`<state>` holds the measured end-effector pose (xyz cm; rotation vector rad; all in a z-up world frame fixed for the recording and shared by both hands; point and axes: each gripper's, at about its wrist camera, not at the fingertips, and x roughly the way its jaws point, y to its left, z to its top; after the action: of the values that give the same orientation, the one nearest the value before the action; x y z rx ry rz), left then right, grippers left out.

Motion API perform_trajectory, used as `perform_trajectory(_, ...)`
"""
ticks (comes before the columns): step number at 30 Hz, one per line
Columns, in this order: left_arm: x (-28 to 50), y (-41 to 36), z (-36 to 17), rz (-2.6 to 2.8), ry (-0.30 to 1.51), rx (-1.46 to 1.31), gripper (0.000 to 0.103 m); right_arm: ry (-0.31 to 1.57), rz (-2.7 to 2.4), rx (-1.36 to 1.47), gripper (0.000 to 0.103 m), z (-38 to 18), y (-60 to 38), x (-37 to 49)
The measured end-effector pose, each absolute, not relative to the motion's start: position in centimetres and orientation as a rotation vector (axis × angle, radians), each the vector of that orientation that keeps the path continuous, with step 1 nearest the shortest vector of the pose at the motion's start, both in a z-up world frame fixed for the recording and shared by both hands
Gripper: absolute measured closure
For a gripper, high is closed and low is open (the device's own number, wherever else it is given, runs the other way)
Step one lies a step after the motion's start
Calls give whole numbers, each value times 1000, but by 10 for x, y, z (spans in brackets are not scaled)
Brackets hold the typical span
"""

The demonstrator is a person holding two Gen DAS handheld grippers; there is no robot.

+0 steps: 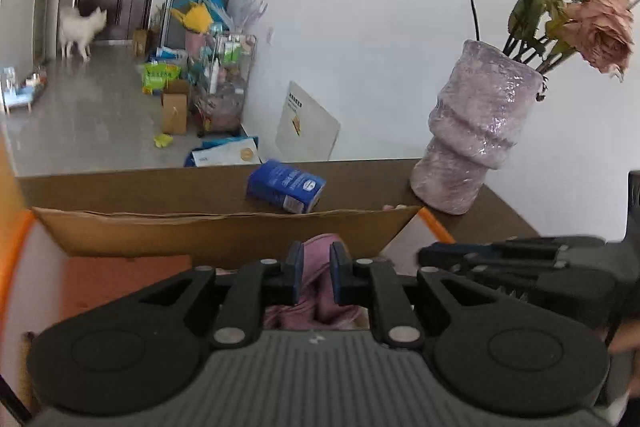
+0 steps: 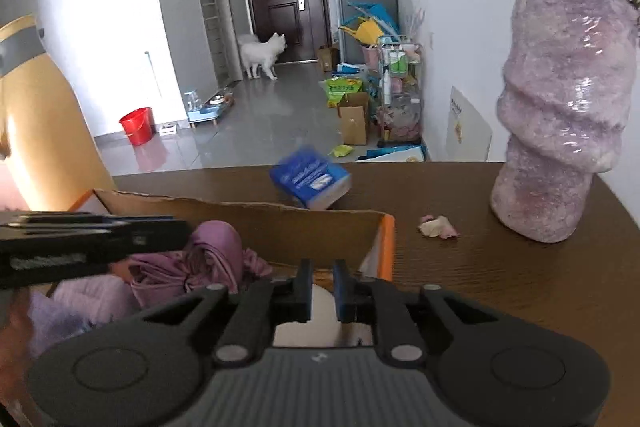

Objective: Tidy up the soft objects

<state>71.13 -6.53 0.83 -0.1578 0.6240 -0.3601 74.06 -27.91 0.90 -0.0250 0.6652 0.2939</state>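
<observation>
My left gripper (image 1: 315, 273) is shut on a mauve cloth (image 1: 320, 283) and holds it over an open cardboard box (image 1: 224, 227) with orange-edged flaps. In the right wrist view the same cloth (image 2: 212, 259) hangs bunched inside the box (image 2: 280, 223), with the left gripper (image 2: 80, 247) coming in from the left above it. A pale lilac soft item (image 2: 88, 299) lies in the box's near left corner. My right gripper (image 2: 322, 293) hovers over the box's right part, jaws a small gap apart and nothing between them.
The box stands on a dark wooden table (image 2: 500, 275). Behind it lies a blue tissue pack (image 2: 310, 183). A mauve vase (image 2: 560, 115) with dried roses stands at the right, with fallen petals (image 2: 438, 227) near it. A white dog (image 2: 260, 55) stands in the hallway beyond.
</observation>
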Motion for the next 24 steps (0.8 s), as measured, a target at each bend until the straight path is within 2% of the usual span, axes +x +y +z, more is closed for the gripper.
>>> perform_trajectory(3,697,-55,18,-314,580,-82,88,652,286,-28,91,19,-282,730)
perform_trajectory(6,682,-44,30,-255,576,-52,77,639,274,-20,90,37,-287,718)
perform_trajectory(7,674,-38,36,-230,571,-45,76,636,270,-17,86,44,-289,713)
perform_trajectory(10,643,-21,60,-176,533,-31,73,612,259,-14,85,66,-295,687)
perform_trajectory(12,615,-13,76,-145,494,-12,65,579,254,-23,85,81,-296,661)
perform_trajectory(16,548,-3,93,-92,431,-3,56,522,253,-17,83,102,-297,600)
perform_trajectory(17,532,-2,93,-75,421,-1,49,507,250,-21,81,105,-295,586)
perform_trajectory(18,515,-1,92,-56,409,-2,39,484,245,-27,73,107,-294,568)
perform_trajectory(19,497,0,91,-36,392,-2,33,451,239,-32,56,107,-292,549)
perform_trajectory(20,480,0,89,-21,370,-3,23,396,228,-42,44,106,-290,526)
perform_trajectory(21,458,0,87,-3,341,-5,19,342,220,-52,22,104,-288,506)
perform_trajectory(22,440,2,86,11,317,-4,19,273,215,-58,12,100,-287,484)
perform_trajectory(23,419,1,83,15,288,5,14,204,211,-61,11,94,-285,460)
perform_trajectory(24,402,1,80,13,266,14,5,171,215,-65,10,90,-283,441)
